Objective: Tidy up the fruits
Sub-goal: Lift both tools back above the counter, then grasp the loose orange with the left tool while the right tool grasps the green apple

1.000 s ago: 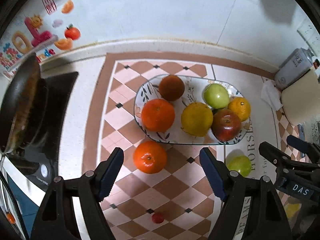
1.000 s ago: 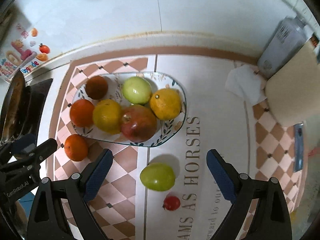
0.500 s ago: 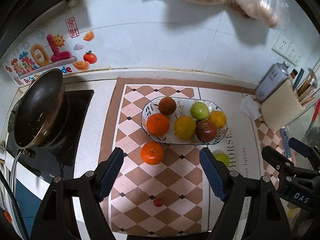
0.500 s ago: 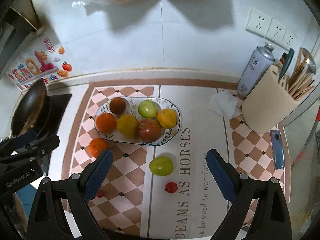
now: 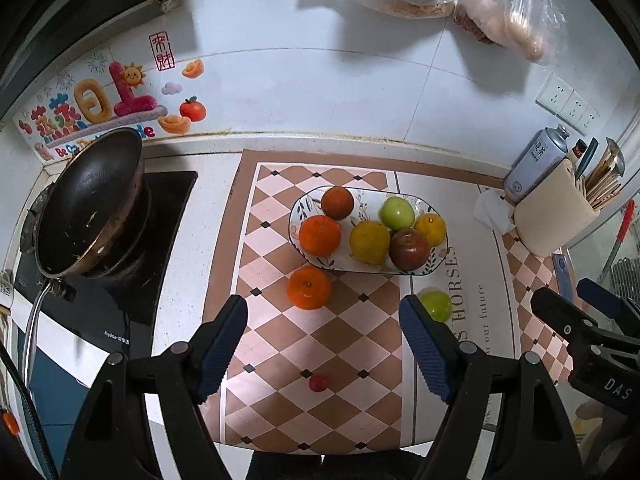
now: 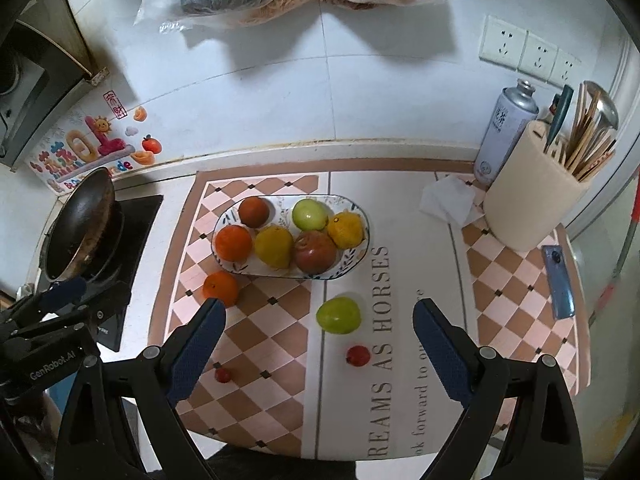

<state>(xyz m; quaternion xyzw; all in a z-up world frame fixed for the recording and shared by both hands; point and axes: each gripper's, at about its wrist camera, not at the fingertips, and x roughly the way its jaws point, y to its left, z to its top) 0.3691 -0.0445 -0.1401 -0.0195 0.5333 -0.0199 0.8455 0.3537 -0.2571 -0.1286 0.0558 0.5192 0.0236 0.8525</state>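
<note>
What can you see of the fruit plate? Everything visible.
The plate is an elongated dish with cut corners, white and glossy like glazed ceramic, with a dark rim line and leaf sprigs painted round its border. It lies flat on the checked counter mat, long axis running left to right. It holds six fruits: a brownish one, an orange, a yellow one, a green apple, a dark red apple and a yellow-orange citrus. A loose orange lies apart by its near left corner. No gripper touches it.

The left claw [image 5: 323, 337] is black plastic with two splayed arms, each tipped by a ribbed dark-blue pad and pinned with round silver screws. The right claw [image 6: 319, 339] matches it. White lettering marks their bodies: "GenRobot.AI" on one, "DAS" on the other.
</note>
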